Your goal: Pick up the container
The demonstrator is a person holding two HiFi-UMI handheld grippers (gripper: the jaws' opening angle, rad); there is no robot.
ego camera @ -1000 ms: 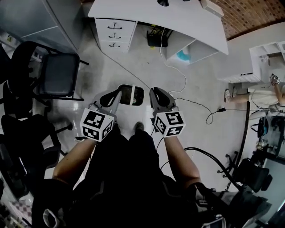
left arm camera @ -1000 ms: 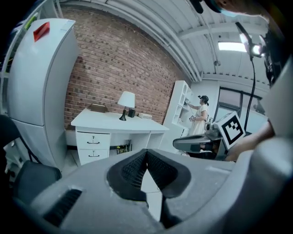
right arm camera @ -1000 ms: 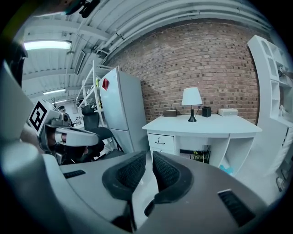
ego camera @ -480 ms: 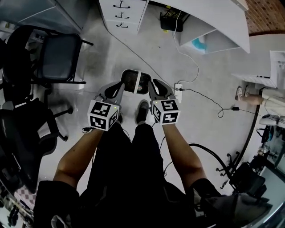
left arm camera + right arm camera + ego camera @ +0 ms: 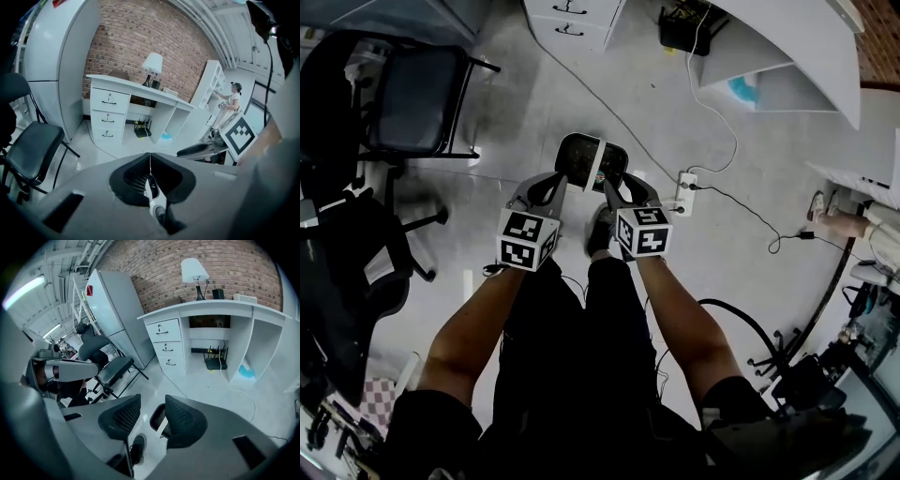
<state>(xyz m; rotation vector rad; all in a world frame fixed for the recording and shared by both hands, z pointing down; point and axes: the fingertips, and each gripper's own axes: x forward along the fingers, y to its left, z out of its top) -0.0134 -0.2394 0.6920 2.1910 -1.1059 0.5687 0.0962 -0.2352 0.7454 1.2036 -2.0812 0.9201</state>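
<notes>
Evidently readying a grab, the right gripper (image 5: pixel 611 186) has empty jaws opening above the container (image 5: pixel 577 156) on the floor (image 5: pixel 516 131) beyond the shoe (image 5: pixel 600 230), while the left gripper (image 5: pixel 555 182) is closed and empty.

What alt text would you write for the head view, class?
Seen from above, a standing person holds the left gripper and right gripper over a dark container on the grey floor, by one shoe. The right jaws are opening, empty.
</notes>
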